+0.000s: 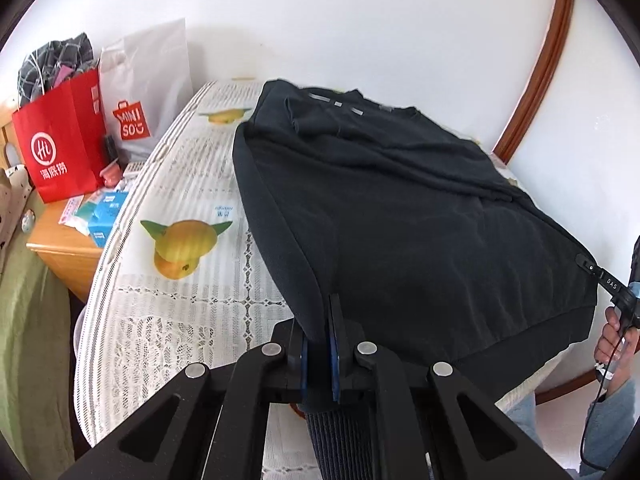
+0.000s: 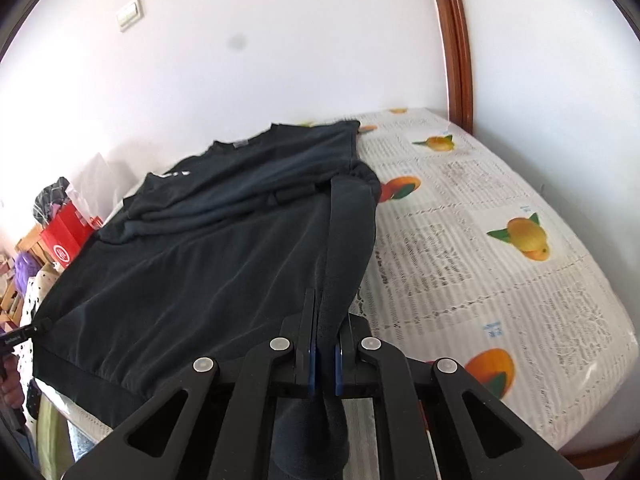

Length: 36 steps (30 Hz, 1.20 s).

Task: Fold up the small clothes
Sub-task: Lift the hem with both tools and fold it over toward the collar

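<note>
Sweatshirt point(image 1: 400, 216), black and with long sleeves, lies on the round table point(image 1: 180, 320), which has a white lace cloth with printed oranges and lemons. Its neck is at the far side of the table, near the white wall point(image 1: 360, 20), and its hem is at the near edge. Both sleeves are folded across the chest. One near corner of the hem is raised from the table, and the fabric rises toward each gripper.

Left gripper point(image 1: 319, 344) is closed on the left near corner of the sweatshirt; the ribbed hem passes between its blue pads and hangs down below them. Right gripper point(image 2: 325, 344) is closed on the right near corner in the same way, with a thick fold of the fabric pressed between its pads. In the left wrist view the right gripper's tip also shows at the far hem corner, held by a hand point(image 1: 616, 336) with a grey sleeve.

Beside the table, on the left of the sweatshirt, a low wooden cabinet point(image 1: 64, 248) carries a red bag point(image 1: 60, 152), a white bag point(image 1: 148, 92) and some small boxes point(image 1: 104, 220). On the right of the table a brown wooden frame point(image 2: 456, 48) runs up the wall.
</note>
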{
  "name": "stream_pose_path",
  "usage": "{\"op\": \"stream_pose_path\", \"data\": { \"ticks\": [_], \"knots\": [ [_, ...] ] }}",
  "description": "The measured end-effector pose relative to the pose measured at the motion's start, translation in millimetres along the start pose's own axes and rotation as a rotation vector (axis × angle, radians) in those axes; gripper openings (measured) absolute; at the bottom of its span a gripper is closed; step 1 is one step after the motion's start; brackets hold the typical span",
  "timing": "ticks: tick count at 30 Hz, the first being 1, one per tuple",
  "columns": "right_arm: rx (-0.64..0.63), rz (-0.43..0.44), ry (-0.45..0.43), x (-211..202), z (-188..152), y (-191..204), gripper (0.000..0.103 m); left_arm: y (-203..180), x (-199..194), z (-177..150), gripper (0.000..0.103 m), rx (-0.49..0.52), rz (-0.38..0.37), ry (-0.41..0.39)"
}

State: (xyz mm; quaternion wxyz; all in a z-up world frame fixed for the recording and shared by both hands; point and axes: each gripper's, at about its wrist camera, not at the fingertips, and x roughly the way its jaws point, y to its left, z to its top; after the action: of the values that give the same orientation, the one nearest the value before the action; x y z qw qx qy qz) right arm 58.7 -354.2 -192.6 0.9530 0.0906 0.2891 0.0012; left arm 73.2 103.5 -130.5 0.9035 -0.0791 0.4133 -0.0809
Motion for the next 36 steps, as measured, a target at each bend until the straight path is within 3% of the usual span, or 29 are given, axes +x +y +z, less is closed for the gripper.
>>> {"op": "stream_pose_path", "data": {
  "ticks": [7, 17, 26, 36],
  "knots": [
    [0.025, 0.047, -0.079, -22.8, 10.5, -4.4, 0.006, 1.3, -15.3, 12.4, 0.008, -0.004, -0.028, -0.041],
    [0.017, 0.069, -0.137, -5.9, 72.1, 16.0, 0.006, 3.2, -6.1, 83.9, 0.008, -0.034, -0.045, -0.111],
    [0.059, 0.103, -0.160, 44.2, 144.4, 31.2, 0.006, -1.3, 25.7, 144.4, 0.008, -0.007, 0.013, -0.153],
    [0.087, 0.091, -0.110, 125.2, 194.0, 30.6, 0.006, 10.9, 98.5, 191.8, 0.008, -0.038, 0.067, -0.115]
  ]
}}
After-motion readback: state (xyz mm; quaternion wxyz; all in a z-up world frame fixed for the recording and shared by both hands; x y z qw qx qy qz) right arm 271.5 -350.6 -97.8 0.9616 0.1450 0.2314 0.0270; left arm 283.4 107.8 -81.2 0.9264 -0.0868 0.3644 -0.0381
